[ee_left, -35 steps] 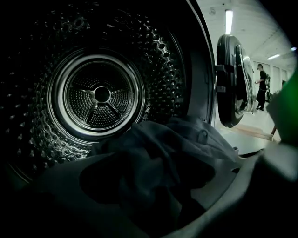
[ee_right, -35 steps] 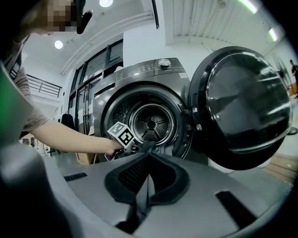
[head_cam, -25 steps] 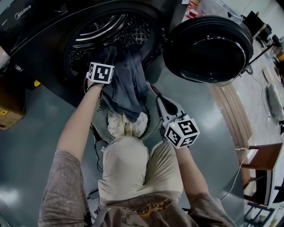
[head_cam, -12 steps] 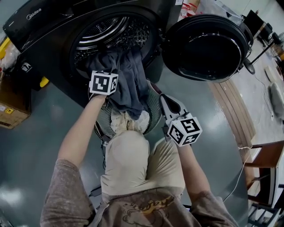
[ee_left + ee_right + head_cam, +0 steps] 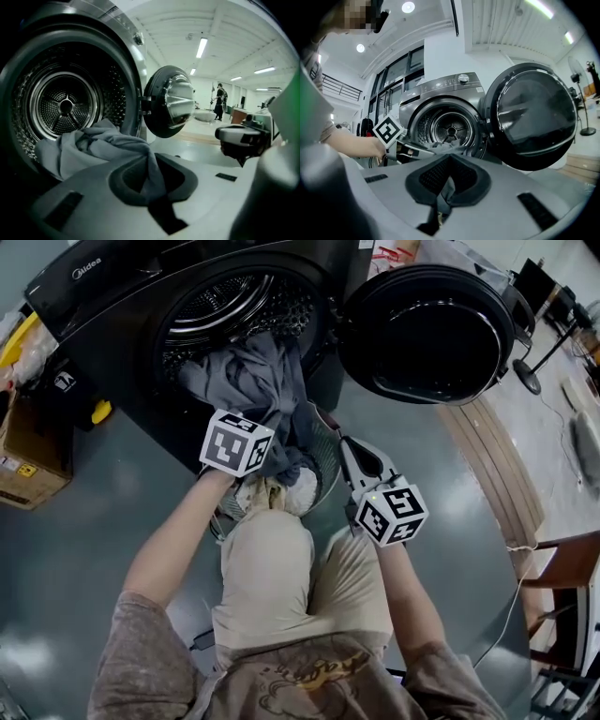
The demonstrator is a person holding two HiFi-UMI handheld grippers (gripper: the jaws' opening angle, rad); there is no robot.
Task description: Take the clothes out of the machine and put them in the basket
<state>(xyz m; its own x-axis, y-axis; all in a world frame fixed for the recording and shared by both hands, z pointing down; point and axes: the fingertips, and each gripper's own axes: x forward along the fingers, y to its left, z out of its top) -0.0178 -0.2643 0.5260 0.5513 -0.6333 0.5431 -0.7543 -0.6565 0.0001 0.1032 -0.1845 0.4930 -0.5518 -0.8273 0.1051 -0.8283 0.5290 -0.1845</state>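
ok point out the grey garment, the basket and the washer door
grey garment (image 5: 258,381): head view, bunched folds at the drum mouth
basket (image 5: 324,457): head view, mesh wall
washer door (image 5: 427,329): head view, glass middle

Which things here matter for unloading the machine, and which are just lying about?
Job: grey garment, washing machine, basket, light clothes in it, left hand-held gripper shut on the garment, right hand-held gripper.
Lying about: cardboard box, floor fan, wooden furniture.

Basket (image 5: 324,457) mostly hidden under grey garment (image 5: 258,381); machine (image 5: 103,306) top cropped by pic edge.
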